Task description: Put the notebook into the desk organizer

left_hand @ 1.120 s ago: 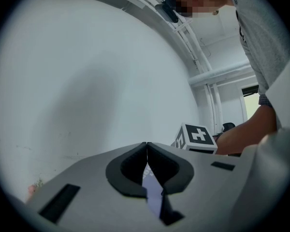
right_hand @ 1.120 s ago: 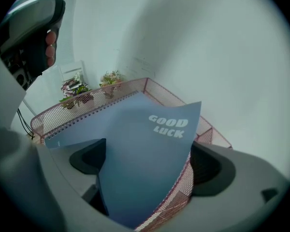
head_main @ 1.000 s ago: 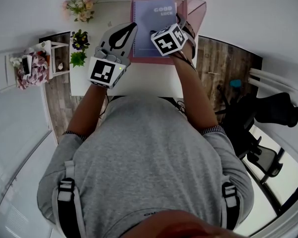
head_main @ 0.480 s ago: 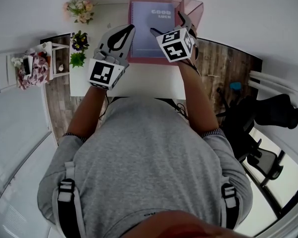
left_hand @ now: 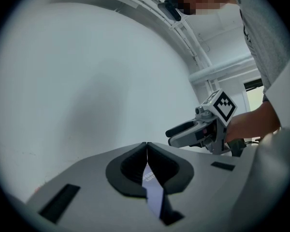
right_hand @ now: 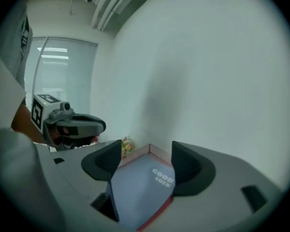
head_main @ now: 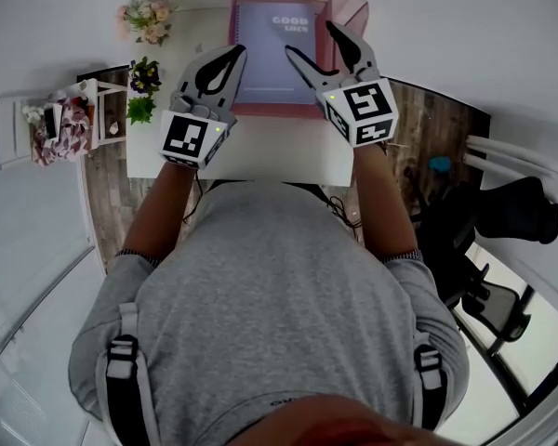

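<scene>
Both of my forearms reach forward over the white desk (head_main: pixel 279 151), each gripper angled down toward the far edge by the wall. The left gripper (head_main: pixel 234 54) hovers just beside the left wall of the pink desk organizer (head_main: pixel 274 111), its jaws pressed together at the tips with nothing clamped. The right gripper (head_main: pixel 310 40) sits over the right part of the organizer; its jaws stand a fair way apart and are closing, and neither pad touches anything. The notebook (head_main: pixel 274 54), lilac with a spiral down its left side and "GOOD LUCK" on the cover, lies flat inside the organizer, cover up. From the head view I see the whole layout at once. The right gripper view shows the notebook's cover filling the gap between its jaws, lying beyond them rather than gripped, and the organizer's far corner against the wall. The left gripper view gives me only a thin sliver of the cover through the slit behind its closed tips, mostly bare wall, and the other gripper off to the right. Around the desk I see a bunch of pale flowers (head_main: pixel 149 17) at the back left, a small potted plant (head_main: pixel 145 89), a white shelf unit (head_main: pixel 60 119) on the wood-look floor (head_main: pixel 414 119), and a black chair (head_main: pixel 511 207) at the right. A window with blinds (right_hand: pixel 63 66) shows in the right gripper view.
</scene>
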